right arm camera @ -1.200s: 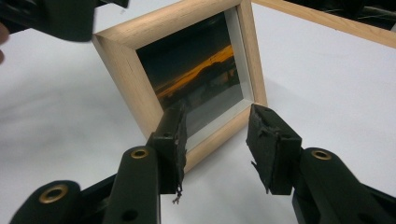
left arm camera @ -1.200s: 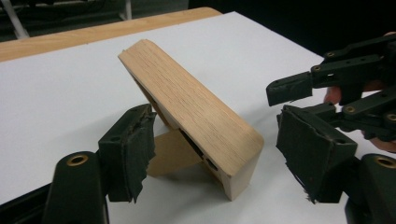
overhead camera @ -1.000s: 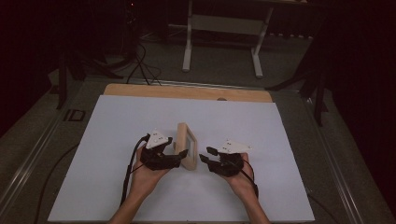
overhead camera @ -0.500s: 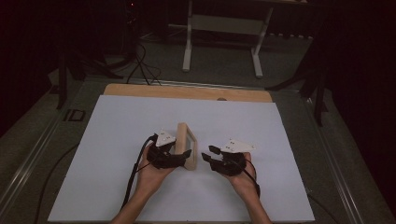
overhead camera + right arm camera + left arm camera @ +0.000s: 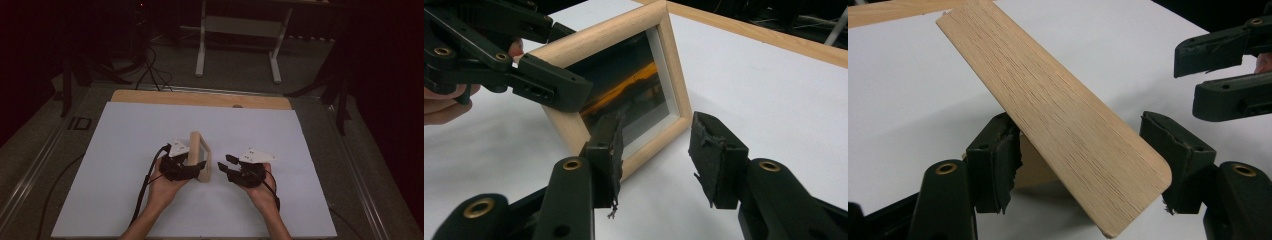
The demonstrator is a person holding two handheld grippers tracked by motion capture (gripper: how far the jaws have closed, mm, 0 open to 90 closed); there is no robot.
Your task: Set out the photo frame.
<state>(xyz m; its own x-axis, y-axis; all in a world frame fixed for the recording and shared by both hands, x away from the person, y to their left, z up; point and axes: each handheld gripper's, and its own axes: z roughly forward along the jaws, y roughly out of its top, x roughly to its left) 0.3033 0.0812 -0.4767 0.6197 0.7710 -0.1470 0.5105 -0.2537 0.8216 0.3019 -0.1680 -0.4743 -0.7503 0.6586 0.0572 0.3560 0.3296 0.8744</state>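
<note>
A light wooden picture frame stands upright on the white sheet, between my two grippers. Its glass front faces my right gripper; its flat wooden back stand leans toward the left one. My left gripper has its jaws either side of that stand. They have just been closing; the right pad still stands clear of the wood. My right gripper is open just short of the frame's lower corner, with nothing between its pads. The left gripper straddles the frame's far edge in the right gripper view.
The white sheet covers a wooden tabletop whose bare strip runs along the far edge. Beyond it, a white metal stand and cables sit on the dark floor. A black cable trails from the left gripper.
My left gripper has shifted a little to the right, up to the frame, and its jaws now reach around the back stand. The right gripper and the frame have stayed put.
</note>
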